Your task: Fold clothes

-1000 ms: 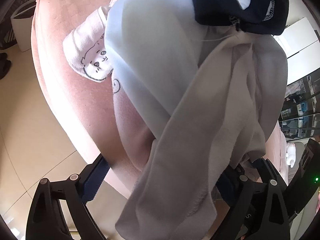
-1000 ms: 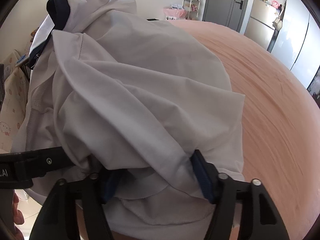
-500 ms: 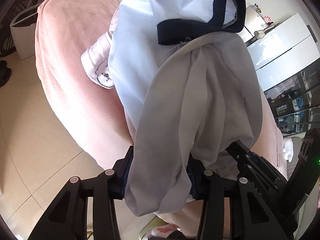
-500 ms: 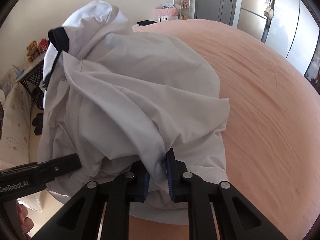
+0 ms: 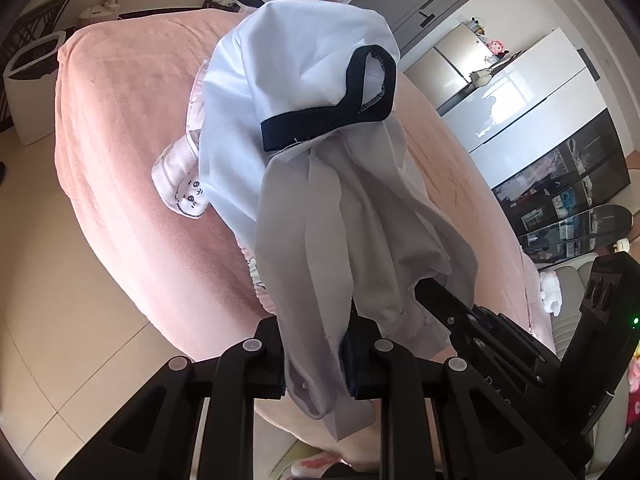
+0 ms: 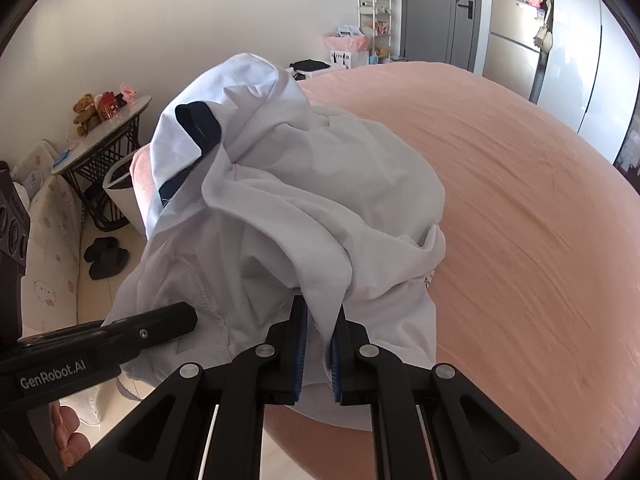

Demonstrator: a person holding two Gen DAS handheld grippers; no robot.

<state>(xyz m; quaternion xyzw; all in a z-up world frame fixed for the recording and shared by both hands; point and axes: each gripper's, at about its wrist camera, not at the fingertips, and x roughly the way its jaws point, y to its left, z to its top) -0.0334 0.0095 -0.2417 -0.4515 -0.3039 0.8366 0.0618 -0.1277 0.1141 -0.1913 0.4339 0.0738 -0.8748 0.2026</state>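
white cotton shirt with navy trim point(image 5: 320, 184) | frame centre, bunched over pink bed point(image 5: 120, 128) | left gripper point(image 5: 316, 356) closing on hem; right gripper point(image 6: 318, 344) closing, pinching fold | pads mostly cloth-hidden | cat-print cloth point(image 5: 180, 184) half covered

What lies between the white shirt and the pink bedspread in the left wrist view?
A small pink cat-print garment lies under the white shirt on the bedspread, partly hidden.

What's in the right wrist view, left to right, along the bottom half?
Left tongs → white garment, both sets of tongs closing on it → right tongs → pink bed cover.
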